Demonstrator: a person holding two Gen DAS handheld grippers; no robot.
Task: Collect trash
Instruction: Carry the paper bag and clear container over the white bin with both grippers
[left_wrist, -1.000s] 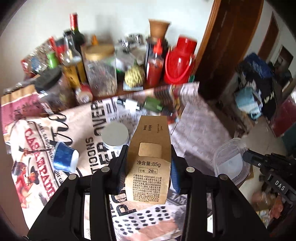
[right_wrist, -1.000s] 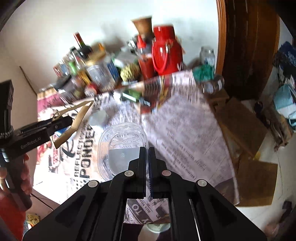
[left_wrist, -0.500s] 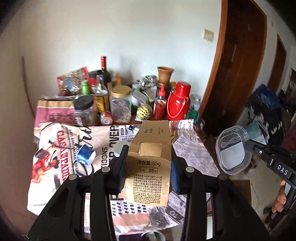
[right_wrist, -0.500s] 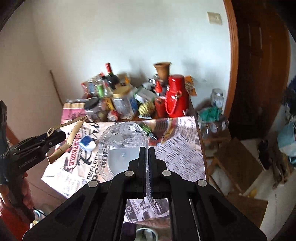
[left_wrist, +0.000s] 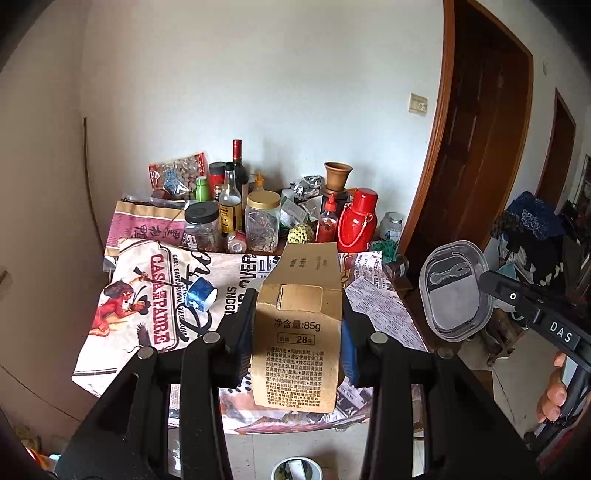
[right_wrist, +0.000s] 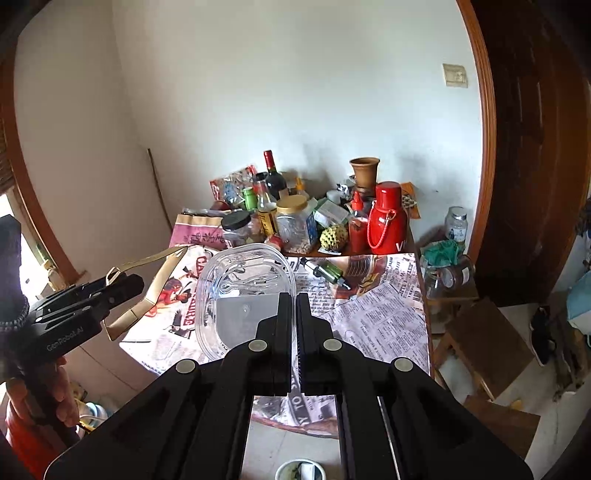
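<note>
My left gripper (left_wrist: 297, 306) is shut on a flattened brown paper carton (left_wrist: 299, 332) printed with text, held upright above the table's near edge. In the right wrist view the same carton (right_wrist: 147, 288) shows edge-on in the left gripper (right_wrist: 122, 291) at the left. My right gripper (right_wrist: 293, 306) is shut on the rim of a clear plastic lid (right_wrist: 240, 288), which stands up in front of it. The lid (left_wrist: 454, 295) and the right gripper (left_wrist: 491, 280) hang off the table's right side. A blue paper cup (left_wrist: 201, 293) lies on the table, and a small green bottle (right_wrist: 327, 271) too.
The table (left_wrist: 388, 306) is covered with newspaper and printed cloth. Jars, bottles and a red thermos (left_wrist: 358, 225) crowd its far edge by the wall. A round white pot (right_wrist: 301, 470) sits on the floor below. A wooden door frame (left_wrist: 461, 147) and a stool (right_wrist: 480, 343) stand to the right.
Both grippers have risen and drawn back from the table, each keeping its item. The table now looks smaller and lower, with more wall in view.
</note>
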